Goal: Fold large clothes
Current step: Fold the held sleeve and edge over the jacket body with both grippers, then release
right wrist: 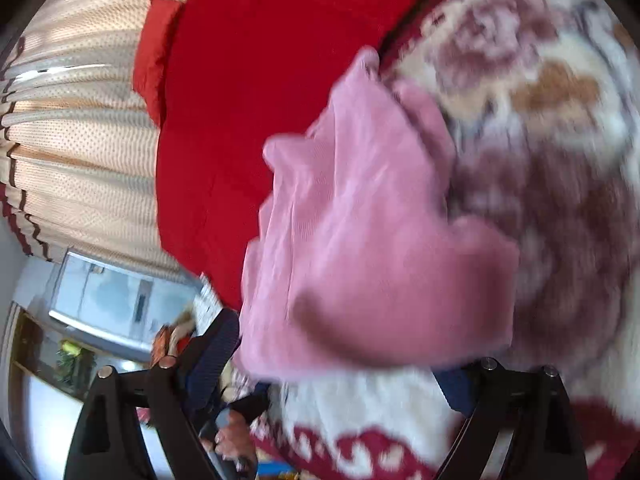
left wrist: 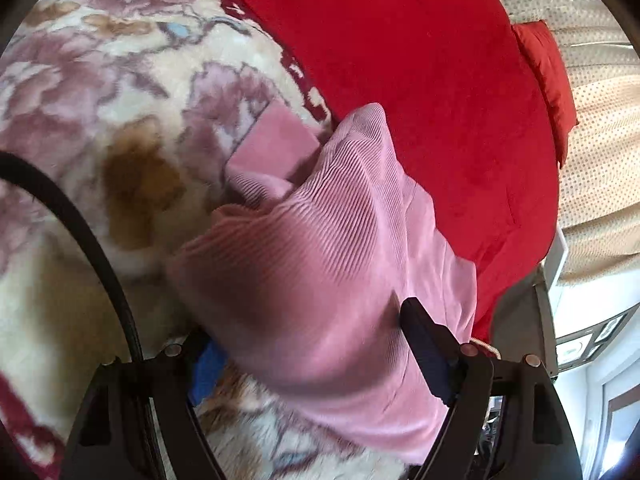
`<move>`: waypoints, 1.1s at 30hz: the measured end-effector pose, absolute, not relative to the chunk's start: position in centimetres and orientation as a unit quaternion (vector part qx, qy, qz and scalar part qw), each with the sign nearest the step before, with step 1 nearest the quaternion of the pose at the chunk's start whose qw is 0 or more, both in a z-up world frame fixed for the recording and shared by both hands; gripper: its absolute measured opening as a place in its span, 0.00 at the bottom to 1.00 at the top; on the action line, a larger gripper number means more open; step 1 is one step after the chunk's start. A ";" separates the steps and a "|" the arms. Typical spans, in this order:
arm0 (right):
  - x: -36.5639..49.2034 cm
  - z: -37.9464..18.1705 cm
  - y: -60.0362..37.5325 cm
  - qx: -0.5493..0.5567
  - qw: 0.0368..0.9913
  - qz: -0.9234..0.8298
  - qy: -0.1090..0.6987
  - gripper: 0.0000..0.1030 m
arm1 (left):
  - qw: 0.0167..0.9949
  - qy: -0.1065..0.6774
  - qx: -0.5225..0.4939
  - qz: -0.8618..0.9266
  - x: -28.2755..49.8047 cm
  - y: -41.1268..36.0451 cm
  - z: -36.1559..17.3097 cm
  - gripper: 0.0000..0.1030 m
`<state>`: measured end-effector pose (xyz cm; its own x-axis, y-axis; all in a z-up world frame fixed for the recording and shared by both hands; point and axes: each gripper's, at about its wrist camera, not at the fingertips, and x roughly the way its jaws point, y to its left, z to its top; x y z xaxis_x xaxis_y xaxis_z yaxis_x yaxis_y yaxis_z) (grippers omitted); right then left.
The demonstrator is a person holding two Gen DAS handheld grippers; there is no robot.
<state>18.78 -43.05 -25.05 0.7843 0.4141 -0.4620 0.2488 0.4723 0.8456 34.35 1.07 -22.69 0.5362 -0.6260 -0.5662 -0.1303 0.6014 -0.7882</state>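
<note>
I note the pink ribbed garment (left wrist: 320, 240) bunched between the fingers of my left gripper (left wrist: 308, 344). The right-hand dark pad (left wrist: 424, 344) presses against the cloth; the other pad is covered by the fabric, with only a blue edge showing. The fingers stand moderately apart, filled by the thick fold they hold. The garment trails forward across the floral fleece blanket (left wrist: 100, 100) to the edge of the red bedcover (left wrist: 420, 80).

In the right wrist view, the same pink ribbed garment (right wrist: 372, 240) hangs in a blurred mass over my right gripper (right wrist: 332, 372). Its fingers stand wide, but I cannot tell whether they bear on the cloth. A red pillow (right wrist: 154, 72) lies beyond the red bedcover (right wrist: 248, 100), against a dotted curtain (right wrist: 80, 140).
</note>
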 end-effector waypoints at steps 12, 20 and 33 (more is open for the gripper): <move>22.2 -24.1 -44.7 0.459 0.836 -0.027 0.299 0.22 | 0.801 0.414 -0.387 -0.192 34.2 -0.7 -19.8 0.22; 19.5 -19.5 -44.8 0.392 0.881 -0.055 0.259 0.20 | 0.816 0.439 -0.319 -0.198 30.4 -2.5 -17.8 0.30; 14.8 -18.0 -50.4 0.425 0.868 -0.123 0.224 0.73 | 0.814 0.431 -0.377 -0.092 31.7 3.5 -18.4 0.67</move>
<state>14.79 -50.41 -18.02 0.8698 -0.0227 -0.4929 0.4033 0.6084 0.6835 31.71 3.48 -18.38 0.6108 -0.4749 -0.6335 -0.1762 0.6986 -0.6935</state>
